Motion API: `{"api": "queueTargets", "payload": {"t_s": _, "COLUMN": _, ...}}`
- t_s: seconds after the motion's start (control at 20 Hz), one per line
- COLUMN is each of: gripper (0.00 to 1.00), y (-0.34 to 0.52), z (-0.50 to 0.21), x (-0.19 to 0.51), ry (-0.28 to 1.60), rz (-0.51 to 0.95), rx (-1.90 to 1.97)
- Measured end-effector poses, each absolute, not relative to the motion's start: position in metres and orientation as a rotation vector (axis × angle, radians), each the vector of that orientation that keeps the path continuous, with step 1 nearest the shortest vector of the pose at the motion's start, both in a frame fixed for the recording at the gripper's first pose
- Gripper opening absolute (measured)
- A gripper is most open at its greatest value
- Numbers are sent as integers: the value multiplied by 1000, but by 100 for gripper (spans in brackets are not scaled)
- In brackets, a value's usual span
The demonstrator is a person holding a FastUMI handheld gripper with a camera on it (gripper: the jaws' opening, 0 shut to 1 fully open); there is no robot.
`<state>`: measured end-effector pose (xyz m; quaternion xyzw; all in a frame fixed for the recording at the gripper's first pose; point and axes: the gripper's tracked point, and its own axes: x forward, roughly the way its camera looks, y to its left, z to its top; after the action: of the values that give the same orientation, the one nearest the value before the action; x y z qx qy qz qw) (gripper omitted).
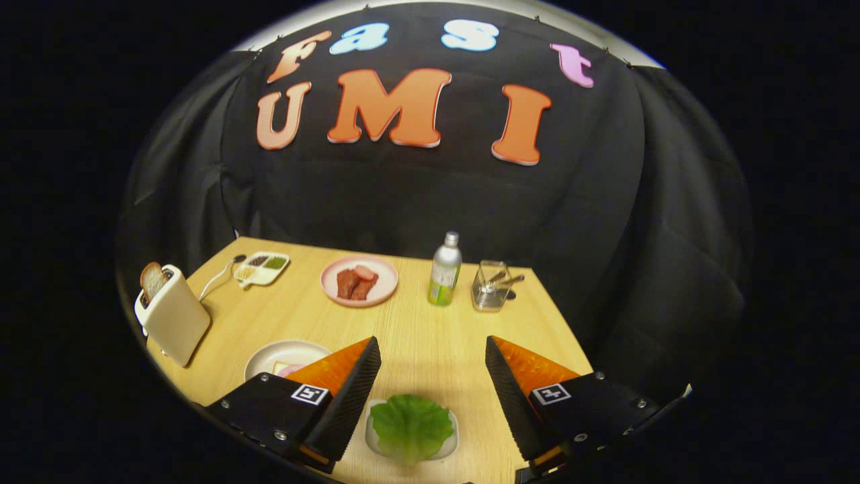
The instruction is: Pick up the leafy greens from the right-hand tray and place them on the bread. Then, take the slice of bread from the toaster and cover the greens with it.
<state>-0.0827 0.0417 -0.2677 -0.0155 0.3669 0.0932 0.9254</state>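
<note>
The leafy greens (411,425) lie on a small white tray (451,440) on the tabletop (430,336), directly between the fingers of the gripper (433,363), which stand wide apart and touch nothing. The leaf looks thin, ruffled and floppy, bright green with a paler rib down the middle, and it covers most of the shallow tray. That softness is the likely trouble: if the fingers close too high they may pinch only a frilled edge and the leaf could tear or slip free on the way across; if they come down too low they could catch the tray's rim and drag or tip it. To the left, beyond the left finger, sits a white plate (279,355) with what seems to be the bread (287,369) on it, though the finger hides much of it, so I cannot tell how it lies. A careless swing that way could knock this plate. Farther left the toaster (176,324) holds a slice of bread (152,279) upright. Beyond are a pink plate (386,289) of meat, a bottle (445,270) and a clear container (490,288).
</note>
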Motion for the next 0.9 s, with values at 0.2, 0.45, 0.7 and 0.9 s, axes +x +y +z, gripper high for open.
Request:
{"api": "queueTargets", "payload": {"t_s": 0.2, "gripper": 93, "y": 52, "z": -315, "x": -107, "ry": 910, "rz": 218, "rx": -17}}
{"api": "queueTargets", "payload": {"t_s": 0.45, "gripper": 93, "y": 56, "z": -373, "x": -151, "ry": 1116, "rz": 252, "rx": 5}}
{"api": "queueTargets", "payload": {"t_s": 0.7, "gripper": 93, "y": 50, "z": -413, "x": -169, "ry": 1244, "rz": 238, "rx": -28}}
{"api": "queueTargets", "payload": {"t_s": 0.9, "gripper": 88, "y": 53, "z": -431, "x": -175, "ry": 1303, "rz": 239, "rx": -28}}
